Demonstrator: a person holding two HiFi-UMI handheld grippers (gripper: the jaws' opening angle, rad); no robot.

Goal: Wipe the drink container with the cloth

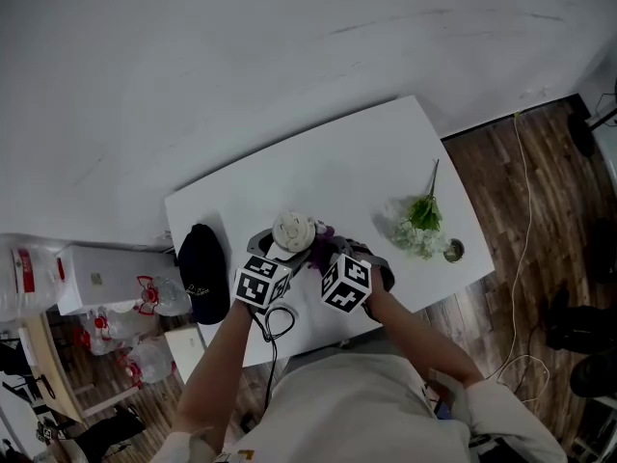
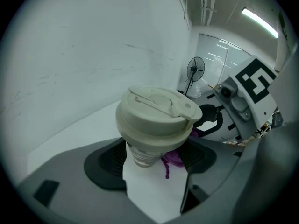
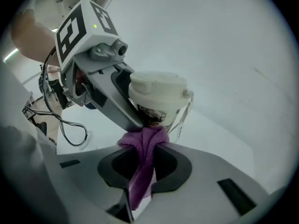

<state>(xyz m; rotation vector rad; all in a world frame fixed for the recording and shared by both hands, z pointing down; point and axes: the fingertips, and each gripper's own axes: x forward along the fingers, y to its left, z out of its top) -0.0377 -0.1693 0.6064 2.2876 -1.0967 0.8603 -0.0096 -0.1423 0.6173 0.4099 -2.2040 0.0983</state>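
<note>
The drink container (image 2: pixel 156 115), a ribbed cup with a cream lid, stands between the pads of my left gripper (image 2: pixel 154 161), which is shut on its body. In the head view it is the drink container (image 1: pixel 293 231) near the table's front edge, with the left gripper (image 1: pixel 282 252) around it. My right gripper (image 3: pixel 142 164) is shut on a purple cloth (image 3: pixel 145 146). The bunched end of the cloth presses against the lower side of the drink container (image 3: pixel 158 94). The same cloth (image 2: pixel 174 157) shows beside the cup in the left gripper view. The right gripper (image 1: pixel 333 251) comes in from the right.
The white table (image 1: pixel 357 167) carries a bunch of green and white flowers (image 1: pixel 419 225) to the right, with a small round object (image 1: pixel 453 251) beside it. A black cap (image 1: pixel 202 273) lies at the left end. A cable (image 1: pixel 278 321) loops at the front edge.
</note>
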